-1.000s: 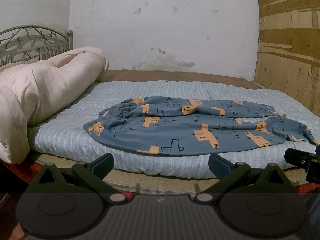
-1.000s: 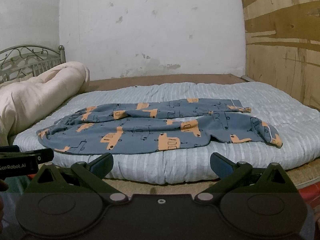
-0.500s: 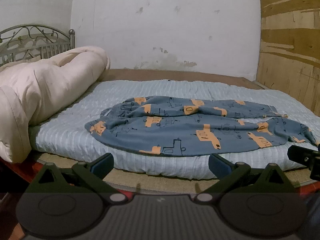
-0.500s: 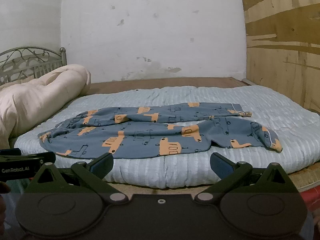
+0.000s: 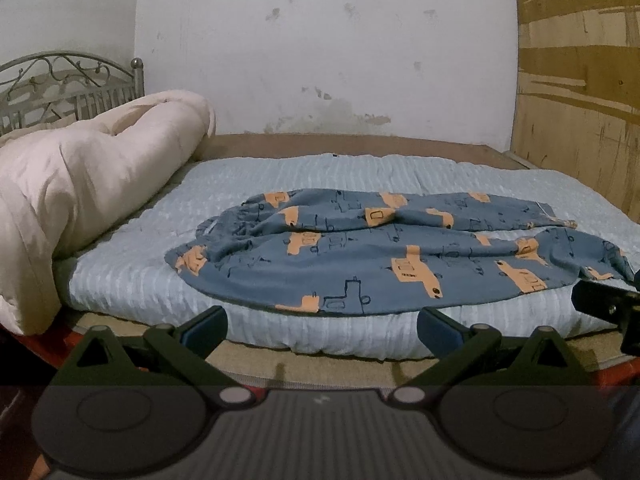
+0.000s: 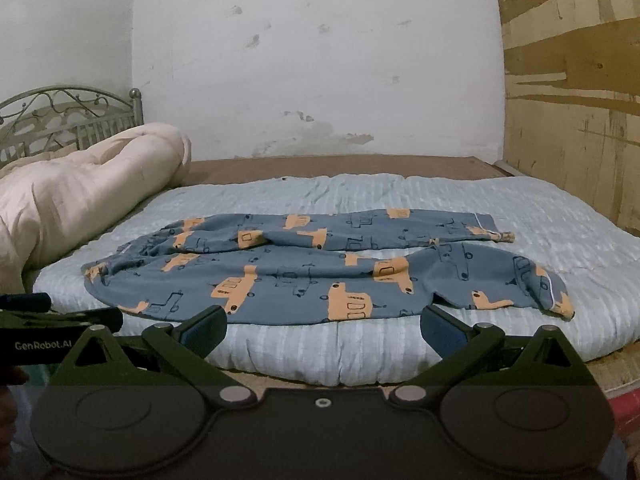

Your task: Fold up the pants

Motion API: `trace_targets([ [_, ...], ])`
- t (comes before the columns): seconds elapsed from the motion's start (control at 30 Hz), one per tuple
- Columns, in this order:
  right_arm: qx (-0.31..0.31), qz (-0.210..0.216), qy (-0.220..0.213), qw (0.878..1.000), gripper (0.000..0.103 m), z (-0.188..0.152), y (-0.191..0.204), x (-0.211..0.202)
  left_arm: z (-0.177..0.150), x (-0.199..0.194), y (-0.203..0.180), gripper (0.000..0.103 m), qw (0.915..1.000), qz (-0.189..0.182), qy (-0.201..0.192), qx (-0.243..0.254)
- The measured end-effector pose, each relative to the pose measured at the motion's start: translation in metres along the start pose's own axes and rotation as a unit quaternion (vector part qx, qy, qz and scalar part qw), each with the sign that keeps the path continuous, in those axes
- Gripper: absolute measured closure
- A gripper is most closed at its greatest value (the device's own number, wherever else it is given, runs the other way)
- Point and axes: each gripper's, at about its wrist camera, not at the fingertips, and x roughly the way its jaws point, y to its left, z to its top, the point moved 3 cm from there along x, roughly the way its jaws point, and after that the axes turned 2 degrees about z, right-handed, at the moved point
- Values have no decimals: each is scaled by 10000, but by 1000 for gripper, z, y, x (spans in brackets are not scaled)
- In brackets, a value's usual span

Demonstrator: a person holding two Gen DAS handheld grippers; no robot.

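Observation:
Blue pants with orange vehicle prints [image 5: 384,256] lie spread across the light blue mattress [image 5: 132,276], waistband to the left, legs to the right. They also show in the right wrist view [image 6: 320,272], with the leg cuffs at the right. My left gripper [image 5: 322,326] is open and empty, short of the mattress's near edge. My right gripper [image 6: 323,327] is open and empty, also short of the near edge. Each gripper shows at the edge of the other's view.
A rolled cream duvet [image 5: 80,184] lies along the bed's left side by a metal headboard [image 5: 68,84]. A white wall stands behind the bed and a plywood wall [image 5: 580,100] on the right. The mattress [image 6: 400,192] is bare beyond the pants.
Both views have shifted slightly: the pants sit a little lower in each frame, and the right gripper's tip has moved slightly in the left view. Both grippers stay open.

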Motion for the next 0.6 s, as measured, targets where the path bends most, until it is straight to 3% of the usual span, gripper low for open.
trace_targets([
  [0.37,-55,90,11,9999,1,2,2,2,2,5,-2,1,10000,0,43,70],
  [0.6,47,378,210,9991,1,6,-3,14,10,13,-3,1,9999,0,119,108],
])
